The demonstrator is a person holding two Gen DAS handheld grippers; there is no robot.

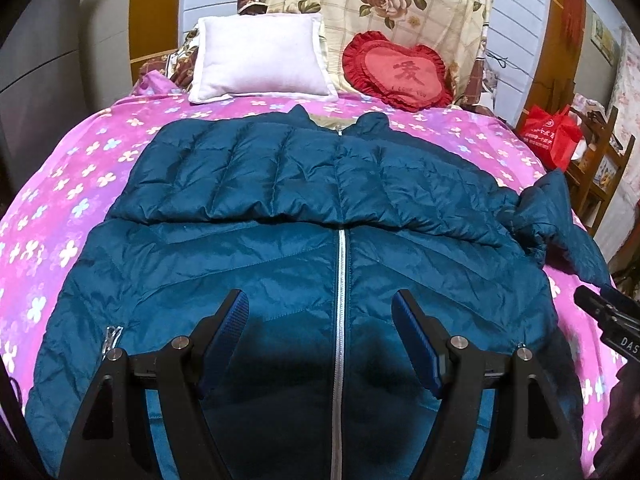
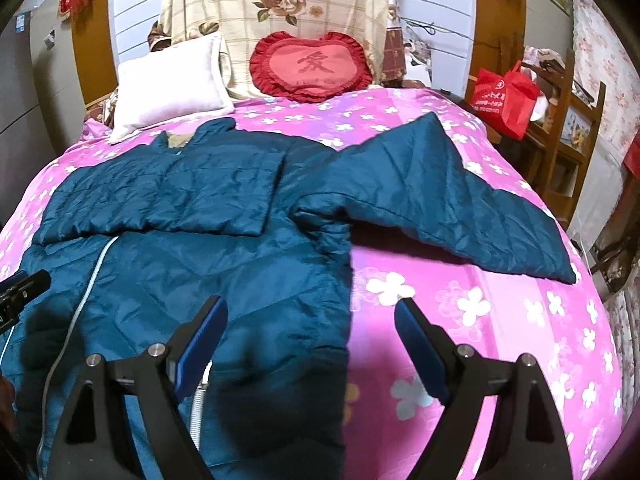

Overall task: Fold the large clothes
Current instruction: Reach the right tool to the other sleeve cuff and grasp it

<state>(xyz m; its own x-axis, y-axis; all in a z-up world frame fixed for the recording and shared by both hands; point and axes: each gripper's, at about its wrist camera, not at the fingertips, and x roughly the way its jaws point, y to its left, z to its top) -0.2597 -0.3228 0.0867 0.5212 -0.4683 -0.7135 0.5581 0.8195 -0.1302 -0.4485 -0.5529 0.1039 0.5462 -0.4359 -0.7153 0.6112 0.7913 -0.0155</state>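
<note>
White pillow (image 1: 260, 58), red heart cushion (image 1: 400, 70) beyond teal quilted jacket (image 1: 280, 248); jacket beneath left gripper (image 1: 320, 312), right gripper (image 2: 310, 316), both spread, empty.

home bedroom | bed (image 1: 80, 184), pillow (image 1: 260, 60), heart cushion (image 1: 400, 72)

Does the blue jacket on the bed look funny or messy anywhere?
Yes, a little. The blue jacket is lopsided: one sleeve is folded flat across the chest, but the other sleeve sticks out sideways over the pink bedspread. Both tongs are open and holding nothing.
</note>
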